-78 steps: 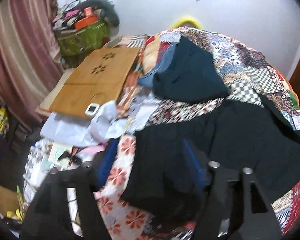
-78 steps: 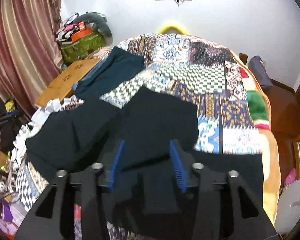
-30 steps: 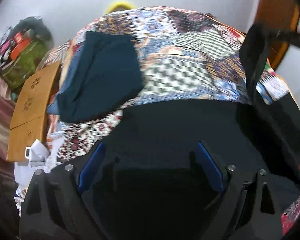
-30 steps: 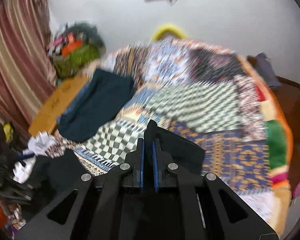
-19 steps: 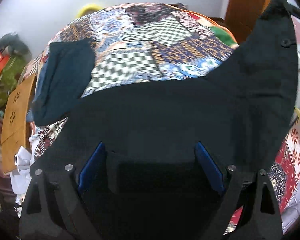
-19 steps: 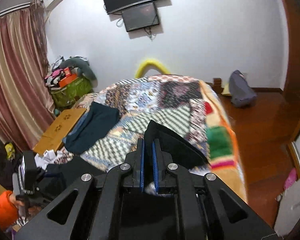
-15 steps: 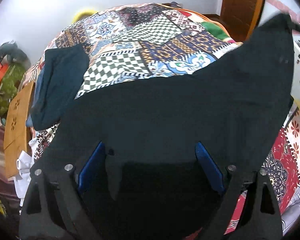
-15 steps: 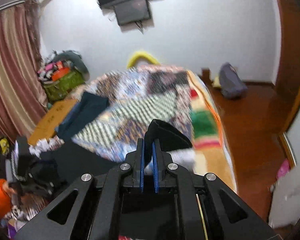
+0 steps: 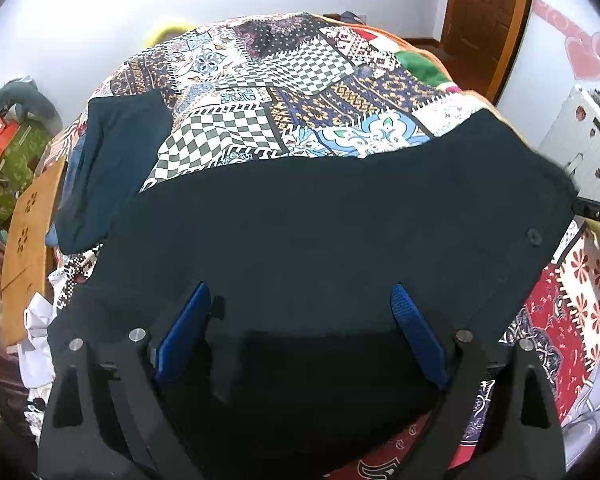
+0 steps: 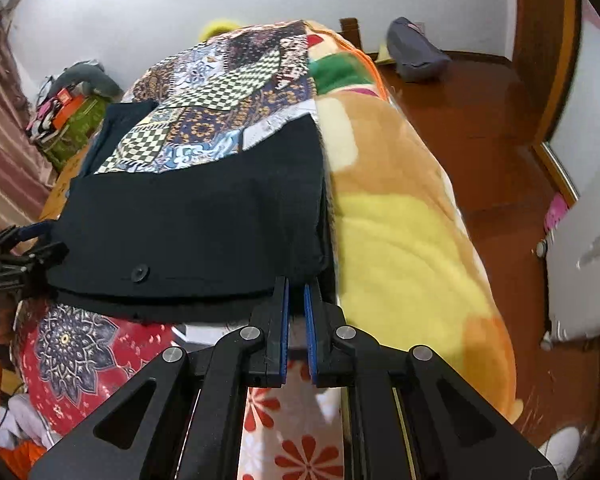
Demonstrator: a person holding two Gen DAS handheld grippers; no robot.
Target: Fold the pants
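The black pants (image 9: 320, 232) lie spread across the near part of the patchwork bed, with a button (image 9: 534, 236) near their right edge. My left gripper (image 9: 300, 332) is open just over the pants' near left part, blue pads wide apart. In the right wrist view my right gripper (image 10: 296, 300) is shut on the near right corner of the pants (image 10: 204, 232), at the waistband end with the button (image 10: 141, 271). The left gripper shows at the far left of that view (image 10: 16, 256).
A folded dark teal garment (image 9: 112, 168) lies on the bed's left side. A wooden board (image 9: 28, 240) and clutter sit left of the bed. The patchwork quilt (image 9: 300, 80) stretches behind. An orange-yellow blanket (image 10: 400, 220) hangs over the right side above a wooden floor (image 10: 480, 120).
My right gripper has swung the held pants corner out to the right and down, laying the pants flat across the bed. My left gripper stays open above the cloth.
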